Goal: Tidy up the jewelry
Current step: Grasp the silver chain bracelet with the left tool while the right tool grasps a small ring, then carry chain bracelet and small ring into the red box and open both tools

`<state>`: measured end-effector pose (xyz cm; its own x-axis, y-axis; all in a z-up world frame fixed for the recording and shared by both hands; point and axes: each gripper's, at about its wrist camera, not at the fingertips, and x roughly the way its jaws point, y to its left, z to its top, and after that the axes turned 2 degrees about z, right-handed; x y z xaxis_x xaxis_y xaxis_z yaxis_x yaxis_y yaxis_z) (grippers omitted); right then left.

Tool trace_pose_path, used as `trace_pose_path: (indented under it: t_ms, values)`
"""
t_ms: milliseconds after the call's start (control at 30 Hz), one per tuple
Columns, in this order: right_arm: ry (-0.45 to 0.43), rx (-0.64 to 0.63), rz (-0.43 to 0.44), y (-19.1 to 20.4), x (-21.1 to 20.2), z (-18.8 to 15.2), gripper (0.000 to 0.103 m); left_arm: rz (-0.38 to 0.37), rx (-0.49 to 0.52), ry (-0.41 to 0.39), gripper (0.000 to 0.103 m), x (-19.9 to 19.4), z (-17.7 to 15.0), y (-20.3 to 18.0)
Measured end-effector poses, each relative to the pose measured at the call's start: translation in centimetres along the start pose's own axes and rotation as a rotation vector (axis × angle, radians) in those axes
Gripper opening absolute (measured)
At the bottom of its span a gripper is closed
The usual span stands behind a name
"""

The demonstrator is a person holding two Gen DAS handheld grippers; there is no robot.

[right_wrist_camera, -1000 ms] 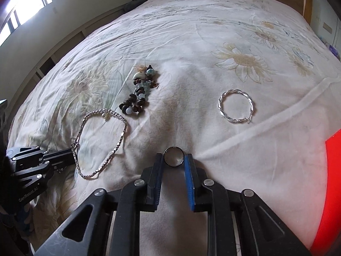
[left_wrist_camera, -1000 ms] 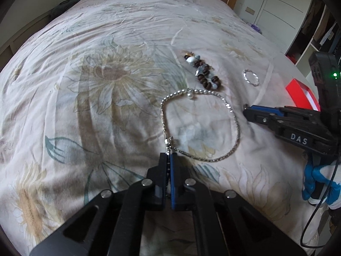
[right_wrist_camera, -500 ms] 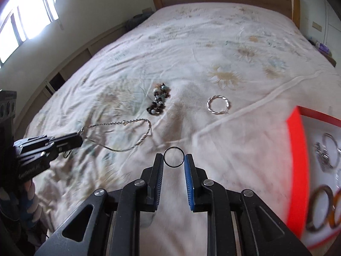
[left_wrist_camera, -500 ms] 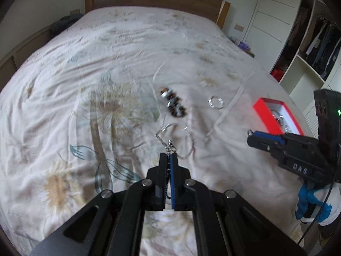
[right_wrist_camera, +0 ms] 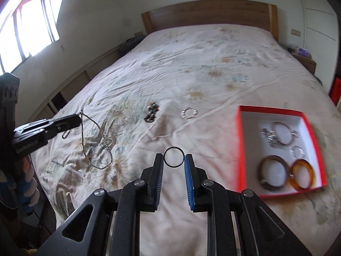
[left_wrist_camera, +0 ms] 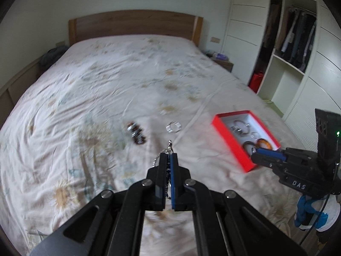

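Covering the wooden-headboard bed (right_wrist_camera: 210, 13), a floral sheet (left_wrist_camera: 110, 79); left jaws pinch a chain (right_wrist_camera: 93, 132), right a ring (right_wrist_camera: 174, 157).

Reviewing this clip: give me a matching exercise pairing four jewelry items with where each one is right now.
Items:
1. silver chain
2. dark ring
3. amber bangle
4. beaded bracelet

Places:
A. inside the red box
B. lying on the bedspread
C. clamped in the left gripper, hanging down
D. pinched in the right gripper

Pairs: 1-C, 2-D, 3-A, 4-B
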<state>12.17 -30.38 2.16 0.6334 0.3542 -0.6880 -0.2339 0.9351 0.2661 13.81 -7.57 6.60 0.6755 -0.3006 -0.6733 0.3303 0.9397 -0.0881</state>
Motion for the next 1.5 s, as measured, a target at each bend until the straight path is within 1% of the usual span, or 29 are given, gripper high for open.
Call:
trace_pose_path:
  t_ms: [133,267,433,533,600,700,800,1000,1200,1367,1500]
  values:
    - [-0.034,0.032,-0.048,-3.2,-3.0,-0.5,0.020,-0.045,0.043,-0.023,0.002,-0.6,1.7,-3.5]
    - [-0.061,0.060,-0.107,-6.6,-5.5,-0.6,0.020,-0.106,0.096,-0.044,0.002,-0.5,3.7,-8.0]
    - [-0.084,0.115,-0.176,-11.7,-7.3,-0.6,0.020,-0.197,0.147,-0.051,0.002,1.1,6.1,-13.8]
    - [-0.081,0.145,-0.200,-14.6,-7.1,-0.7,0.020,-0.253,0.168,-0.034,0.002,3.2,7.1,-17.2]
    - [-0.067,0.166,-0.207,-16.5,-6.1,-0.9,0.020,-0.282,0.183,-0.008,0.002,5.4,7.5,-19.4]
    - [-0.037,0.187,-0.209,-18.7,-4.2,-1.2,0.020,-0.306,0.201,0.040,0.002,8.9,7.5,-22.3]
    - [-0.002,0.205,-0.206,-20.6,-2.1,-1.7,0.020,-0.310,0.215,0.088,0.002,13.1,7.6,-24.8]
    - [0.071,0.224,-0.189,-22.9,2.1,-2.5,0.020,-0.302,0.194,0.172,0.002,20.1,7.5,-26.7]
    - [0.152,0.217,-0.198,-24.3,4.5,-3.0,0.020,-0.265,0.153,0.260,0.002,25.3,5.4,-25.9]
    - [0.226,0.177,-0.223,-24.6,5.5,-3.0,0.020,-0.234,0.135,0.307,0.002,27.8,3.8,-25.3]
    - [0.244,0.142,-0.243,-24.3,5.8,-3.0,0.020,-0.237,0.112,0.334,0.004,28.6,3.0,-24.8]
